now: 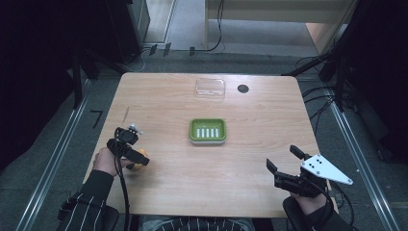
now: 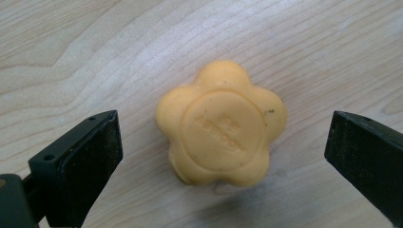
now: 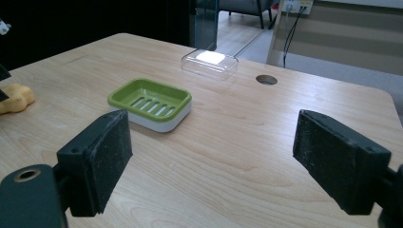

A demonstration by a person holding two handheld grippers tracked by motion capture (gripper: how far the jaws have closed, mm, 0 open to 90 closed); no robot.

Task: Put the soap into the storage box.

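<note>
A yellow flower-shaped soap lies flat on the wooden table, and my left gripper is open with one jaw on either side of it, neither touching. From above, the soap peeks out under my left gripper at the table's left. A green soap dish with a slotted floor sits empty at the table's middle. My right gripper is open at the front right, holding nothing. Its own camera shows the green soap dish ahead between the jaws of my right gripper.
A clear plastic lid rests near the table's far edge, with a round cable hole to its right. The clear plastic lid and the round cable hole lie beyond the dish. Cables run along the floor behind the table.
</note>
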